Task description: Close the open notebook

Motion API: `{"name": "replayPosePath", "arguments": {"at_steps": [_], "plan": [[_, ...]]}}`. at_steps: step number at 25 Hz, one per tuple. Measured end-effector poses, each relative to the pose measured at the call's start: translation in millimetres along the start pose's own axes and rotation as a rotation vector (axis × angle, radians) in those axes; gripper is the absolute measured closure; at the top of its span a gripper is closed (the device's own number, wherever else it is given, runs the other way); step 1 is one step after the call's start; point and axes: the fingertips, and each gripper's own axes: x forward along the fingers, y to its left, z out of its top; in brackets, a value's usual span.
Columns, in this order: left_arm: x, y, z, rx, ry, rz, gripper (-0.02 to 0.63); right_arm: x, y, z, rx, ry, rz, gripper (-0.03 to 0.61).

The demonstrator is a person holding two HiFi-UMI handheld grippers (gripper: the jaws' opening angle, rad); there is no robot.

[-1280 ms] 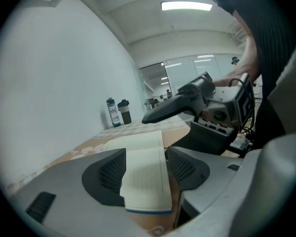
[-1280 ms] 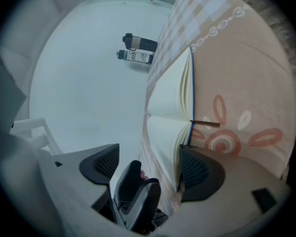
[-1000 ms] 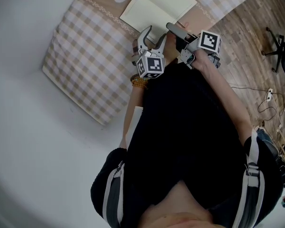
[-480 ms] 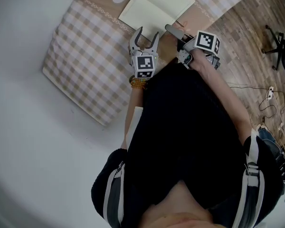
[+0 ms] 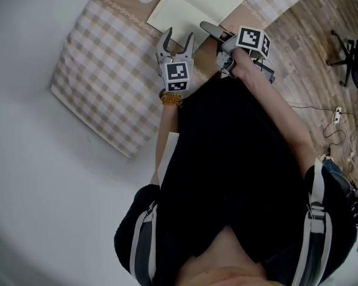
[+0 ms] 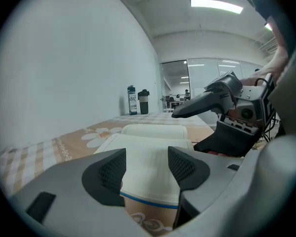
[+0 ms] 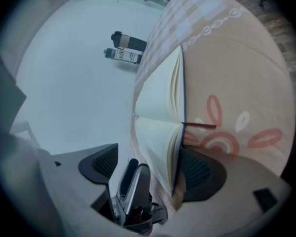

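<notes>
The open notebook (image 5: 197,6) lies flat on the table with cream pages up and a thin blue cover edge. My left gripper (image 5: 176,40) stands open just short of its near edge; in the left gripper view the near page (image 6: 153,149) shows beyond the gap between the jaws (image 6: 145,169). My right gripper (image 5: 218,36) is open wide at the notebook's right near corner. In the right gripper view the notebook (image 7: 160,107) runs away from me, and its near corner sits between the jaws (image 7: 150,169), close to the right-hand pad. A red ribbon (image 7: 200,126) sticks out at the spine.
The table (image 5: 101,70) has a beige checked cloth with daisy prints and stands against a white wall. Two bottles (image 6: 137,100) stand at its far end. To the right lie wood floor, an office chair (image 5: 346,52) and cables (image 5: 337,121).
Both grippers have shifted up and left in the head view, closer to the notebook. The left one has rolled so its marker cube faces up squarely. The right jaws have opened slightly wider.
</notes>
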Motion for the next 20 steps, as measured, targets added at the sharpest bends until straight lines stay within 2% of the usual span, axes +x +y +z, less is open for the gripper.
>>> {"name": "replayPosePath", "arguments": {"at_steps": [5, 11, 12, 16, 19, 20], "plan": [[-1, 1, 0, -0.006, -0.002, 0.002, 0.334, 4, 2, -4, -0.003, 0.014, 0.007, 0.179], [-1, 4, -4, -0.012, -0.006, 0.006, 0.354, 14, 6, -17, 0.037, 0.048, 0.095, 0.204], [-1, 4, -4, -0.014, -0.007, 0.006, 0.353, 14, 3, -18, 0.047, 0.038, 0.097, 0.227], [-6, 7, -1, -0.031, -0.013, 0.017, 0.354, 13, -15, -13, 0.125, -0.027, 0.063, 0.383], [-13, 15, 1, -0.089, -0.022, 0.036, 0.354, 15, -25, -12, 0.178, -0.046, 0.041, 0.522], [-16, 18, 0, -0.119, -0.024, 0.041, 0.354, 15, -26, -12, 0.188, -0.049, 0.048, 0.529]]}}
